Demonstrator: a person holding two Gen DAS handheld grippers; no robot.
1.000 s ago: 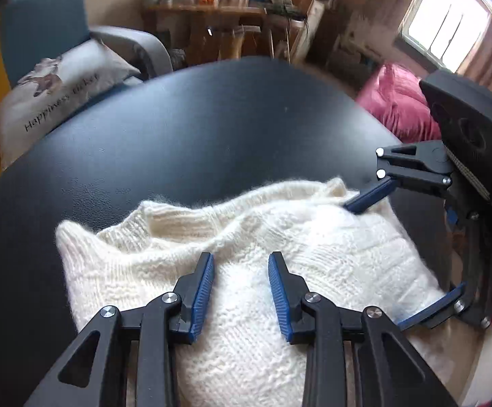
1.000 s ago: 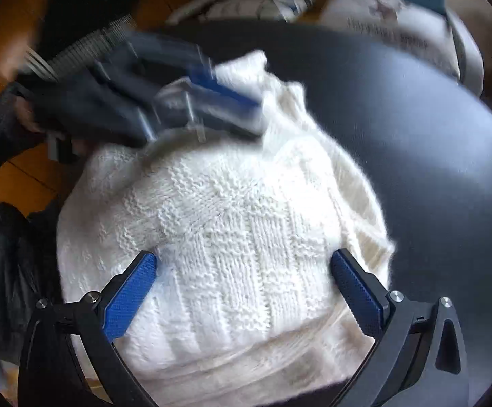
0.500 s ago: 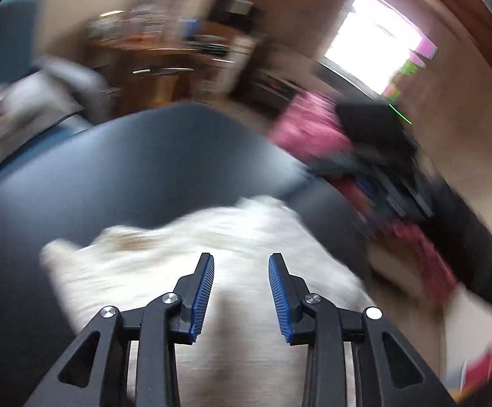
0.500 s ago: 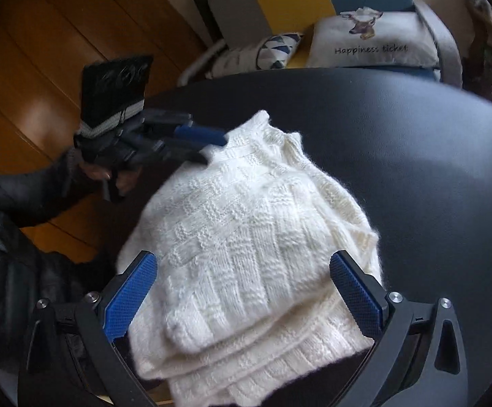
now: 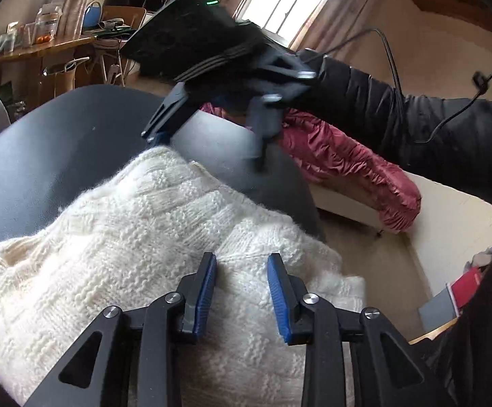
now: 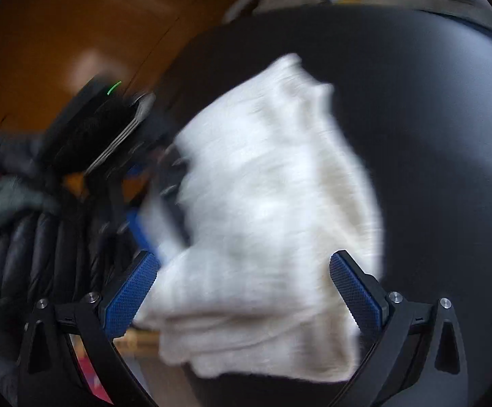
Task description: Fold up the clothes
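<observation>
On the dark tabletop (image 5: 59, 142) lies the folded white sweater (image 5: 151, 237), directly beneath both grippers. Left gripper (image 5: 242, 291) hovers above its near edge, jaws half-spread and closing on nothing; right gripper (image 6: 246, 291) hangs spread wide above it

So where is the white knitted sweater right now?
The white knitted sweater lies folded on the dark round table, near its edge, directly under both wrist views.
</observation>
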